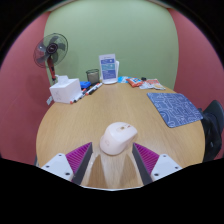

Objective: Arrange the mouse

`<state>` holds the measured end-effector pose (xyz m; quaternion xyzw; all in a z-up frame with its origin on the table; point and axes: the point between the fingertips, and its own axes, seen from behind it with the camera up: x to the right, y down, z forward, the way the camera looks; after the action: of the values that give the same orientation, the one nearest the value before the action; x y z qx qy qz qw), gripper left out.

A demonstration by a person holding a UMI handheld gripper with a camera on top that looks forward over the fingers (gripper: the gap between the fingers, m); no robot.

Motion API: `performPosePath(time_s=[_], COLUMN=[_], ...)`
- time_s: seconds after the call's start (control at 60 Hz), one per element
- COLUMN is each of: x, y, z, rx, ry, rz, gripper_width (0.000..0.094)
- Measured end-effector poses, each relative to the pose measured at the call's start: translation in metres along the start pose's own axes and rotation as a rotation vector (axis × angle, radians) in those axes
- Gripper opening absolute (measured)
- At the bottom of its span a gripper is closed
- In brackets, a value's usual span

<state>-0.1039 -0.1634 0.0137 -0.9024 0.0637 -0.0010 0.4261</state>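
A white computer mouse (pixel 118 137) sits between my fingertips, and both fingers press on its sides. My gripper (pixel 114 150) is shut on it and holds it over the near part of the round wooden table (pixel 80 125). The magenta pads (pixel 78 158) show on both inner faces behind the mouse. A blue patterned mouse pad (pixel 175 107) lies flat on the table, ahead of the fingers and to the right, apart from the mouse.
At the table's far side stand a white box (pixel 65 90), a cup (pixel 92 75), a blue-and-white carton (pixel 108 68) and small items (pixel 142 81). A fan (pixel 50 50) stands behind on the left. A dark chair (pixel 214 120) is beside the mouse pad.
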Motion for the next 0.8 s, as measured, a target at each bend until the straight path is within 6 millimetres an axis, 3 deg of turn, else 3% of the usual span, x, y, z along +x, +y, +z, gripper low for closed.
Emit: performPosePath(time_s=[0.1,0.267,0.383,0.433,0.7,0.8], x=[-0.001,-0.001,0.000,-0.003,-0.015,-0.027], y=[-0.004,-0.023,-0.032,-0.035,-0.043,-0.076], z=[0.031,0.060,0.077,0.080,0.081,0.064], rx=[-0.026,-0.027,-0.021,-0.009,-0.012,0.043], ry=[0.019,0.035,0.063,0.051,-0.034,-0.086], rz=[0.023,0.049,-0.033,-0.060,-0.112,-0.149], gripper_width=[0.0824,0.0804,0.0708,0.0566,0.0389,0.0384])
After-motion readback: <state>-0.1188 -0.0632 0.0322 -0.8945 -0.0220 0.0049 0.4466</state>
